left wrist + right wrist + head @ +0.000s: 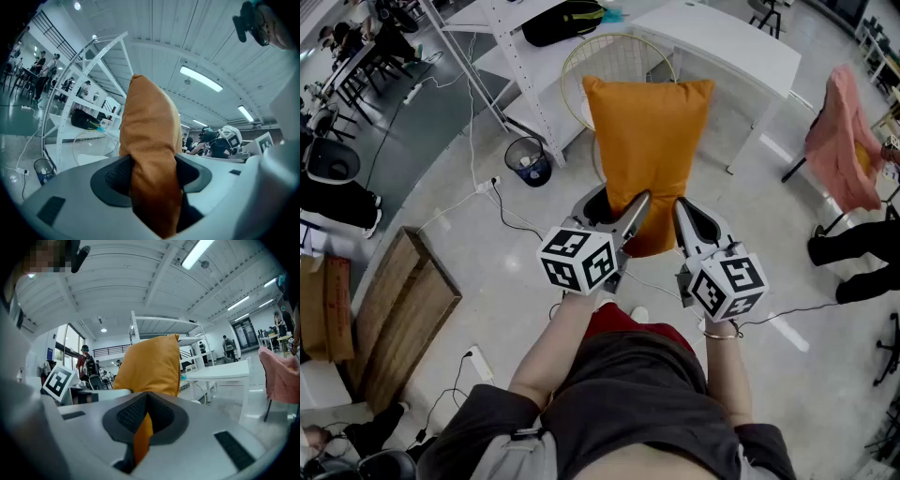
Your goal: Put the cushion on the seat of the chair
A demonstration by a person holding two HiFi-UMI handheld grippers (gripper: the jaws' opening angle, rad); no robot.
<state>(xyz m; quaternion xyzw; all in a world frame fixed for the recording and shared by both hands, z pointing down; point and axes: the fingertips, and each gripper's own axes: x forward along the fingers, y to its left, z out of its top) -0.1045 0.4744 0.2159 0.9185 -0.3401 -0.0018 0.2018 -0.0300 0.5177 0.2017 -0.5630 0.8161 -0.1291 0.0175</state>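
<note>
An orange cushion (649, 150) hangs upright in front of me, held by its lower edge. My left gripper (614, 214) is shut on the thick lower left part of the cushion (150, 154), which bulges between the jaws. My right gripper (697, 225) is shut on the thin lower right corner of the cushion (152, 369). The chair (581, 67), pale with a round wire back, stands just behind the cushion, which hides its seat. The chair (89, 146) also shows past the left gripper (152, 177), and the chair (202, 391) shows behind the right gripper (144, 422).
A white table (741, 47) stands behind the chair, with a white rack frame (520, 66) to its left. On the floor are a black bin (528, 161), cables (502, 206) and a wooden panel (403, 305). A pink cloth (846, 141) and a person's legs (853, 253) are at the right.
</note>
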